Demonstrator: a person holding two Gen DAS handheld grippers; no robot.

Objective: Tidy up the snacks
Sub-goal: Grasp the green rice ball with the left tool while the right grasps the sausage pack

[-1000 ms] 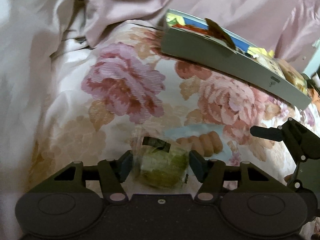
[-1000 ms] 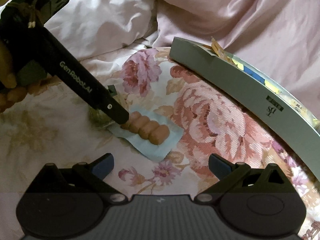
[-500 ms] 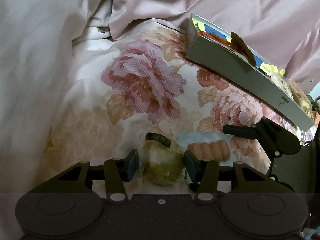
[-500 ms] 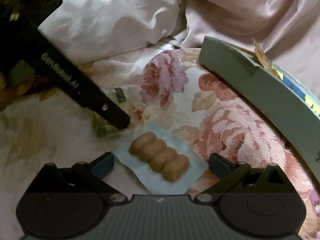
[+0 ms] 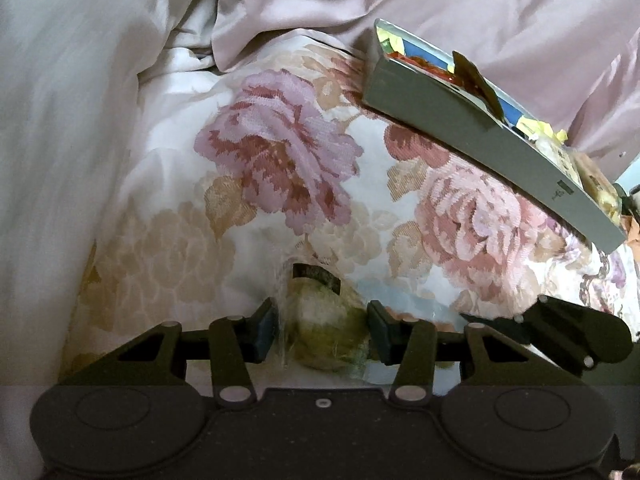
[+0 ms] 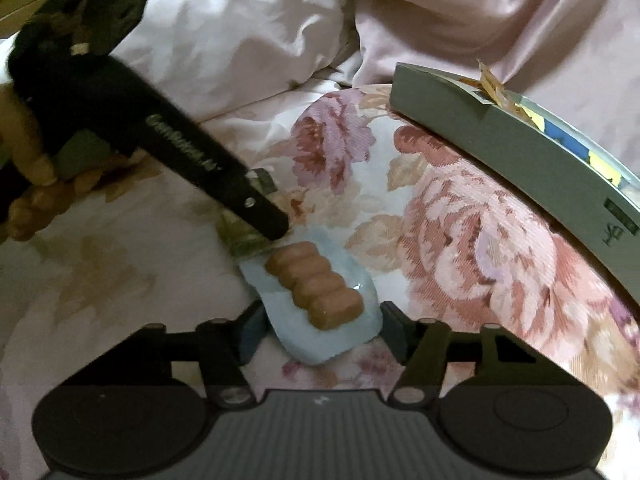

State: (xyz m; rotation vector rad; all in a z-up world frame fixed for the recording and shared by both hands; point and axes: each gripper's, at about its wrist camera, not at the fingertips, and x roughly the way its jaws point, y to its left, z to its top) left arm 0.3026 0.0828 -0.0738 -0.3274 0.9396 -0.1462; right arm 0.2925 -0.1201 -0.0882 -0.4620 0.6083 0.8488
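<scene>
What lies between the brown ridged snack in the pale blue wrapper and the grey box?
Only bare floral bedspread separates brown ridged snack from grey box, in the right wrist view.

Open bedspread [image 5: 280, 168] left — grey box [image 5: 480, 120] right.

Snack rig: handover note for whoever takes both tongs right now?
Left tongs: pads against the green wrapped snack, which lies on the floral bedspread; they have just been closing.
Right tongs: just closed in on the blue pack of brown pieces, pads at its near edges.
Grey box: beyond, to the right, already holding several snacks.
Done: both snacks gripped.
Left: lift each, place it in the box.
</scene>
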